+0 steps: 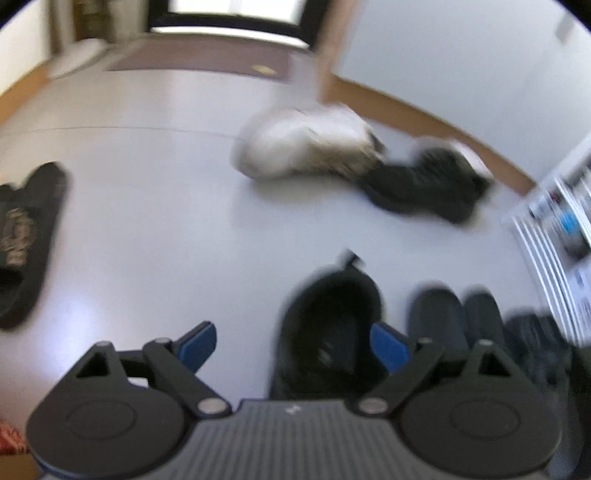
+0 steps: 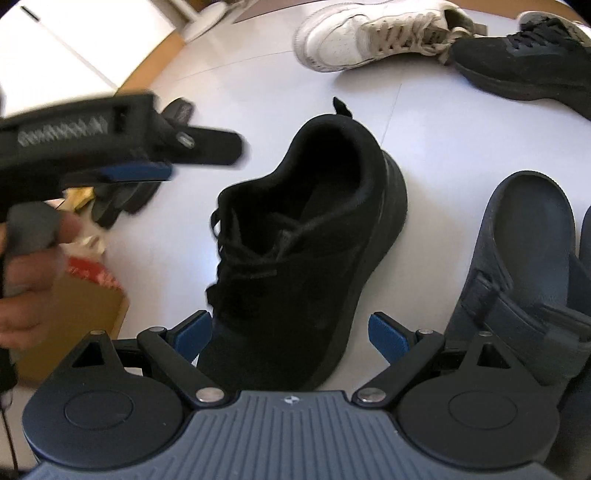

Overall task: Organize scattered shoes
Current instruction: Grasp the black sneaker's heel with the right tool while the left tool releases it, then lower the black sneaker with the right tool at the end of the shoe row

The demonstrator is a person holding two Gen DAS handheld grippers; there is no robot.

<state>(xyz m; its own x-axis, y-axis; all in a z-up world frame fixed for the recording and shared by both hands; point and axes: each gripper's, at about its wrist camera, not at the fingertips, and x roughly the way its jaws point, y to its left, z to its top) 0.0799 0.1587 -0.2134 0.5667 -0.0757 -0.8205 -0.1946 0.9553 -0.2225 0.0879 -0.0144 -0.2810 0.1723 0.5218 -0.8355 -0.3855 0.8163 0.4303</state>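
A black lace-up sneaker [image 2: 295,240] stands upright on the pale floor [image 2: 443,129], heel away from me. My right gripper [image 2: 290,338] is open, its blue pads [image 2: 192,336] on either side of the toe; floor shows between the right-hand pad and the shoe. In the blurred left wrist view the same sneaker [image 1: 328,332] lies low and right, beside the right-hand pad [image 1: 388,347]. My left gripper [image 1: 293,345] is open with only floor between its fingers. Farther off lie a white sneaker [image 2: 369,33] [image 1: 306,147] and another black sneaker [image 2: 524,62] [image 1: 424,184], touching end to end.
Dark grey slides [image 2: 528,240] [image 1: 436,317] sit side by side right of the sneaker. A black slipper with lettering [image 1: 26,236] lies far left. A hand [image 2: 26,280] grips the left tool above a cardboard box [image 2: 74,317]. A white shelf [image 1: 554,229] stands at the right.
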